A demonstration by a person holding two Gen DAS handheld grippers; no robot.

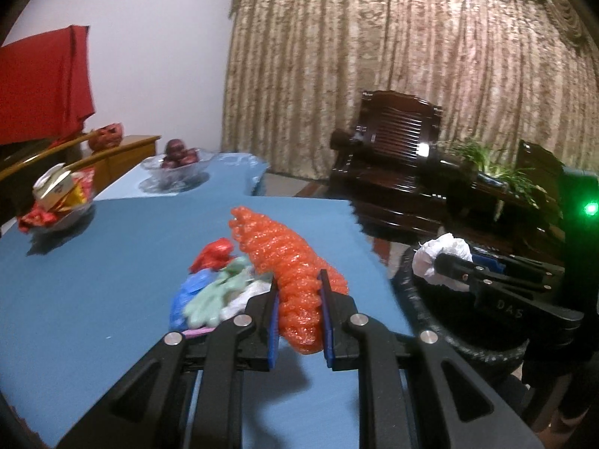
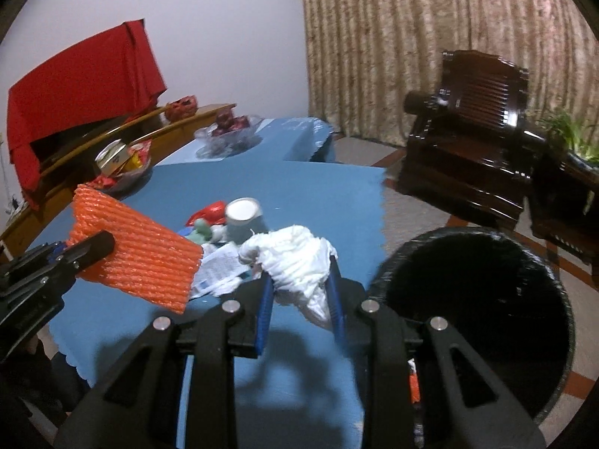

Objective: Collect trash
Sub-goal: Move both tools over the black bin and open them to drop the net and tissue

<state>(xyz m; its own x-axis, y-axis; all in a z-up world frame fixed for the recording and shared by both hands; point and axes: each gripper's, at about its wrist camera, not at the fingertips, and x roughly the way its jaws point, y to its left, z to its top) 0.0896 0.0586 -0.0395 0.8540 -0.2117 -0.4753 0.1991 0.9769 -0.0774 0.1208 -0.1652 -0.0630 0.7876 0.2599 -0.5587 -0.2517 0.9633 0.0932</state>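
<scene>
My left gripper (image 1: 299, 284) is shut on an orange foam fruit net (image 1: 288, 262) and holds it above the blue table (image 1: 93, 262); the net also shows in the right wrist view (image 2: 138, 250). My right gripper (image 2: 299, 265) is shut on a crumpled white tissue (image 2: 295, 258), seen in the left wrist view (image 1: 441, 258) over the black bin (image 1: 468, 336). A pile of trash (image 1: 213, 288) lies on the table: red, blue, green and white wrappers, plus a paper cup (image 2: 245, 219) and a printed paper (image 2: 221, 267).
The black-lined bin (image 2: 483, 299) stands on the floor right of the table. Two glass bowls, one with snacks (image 2: 119, 168), one with fruit (image 2: 228, 131), sit at the table's far side. A dark wooden chair (image 2: 471, 131) and curtain are behind.
</scene>
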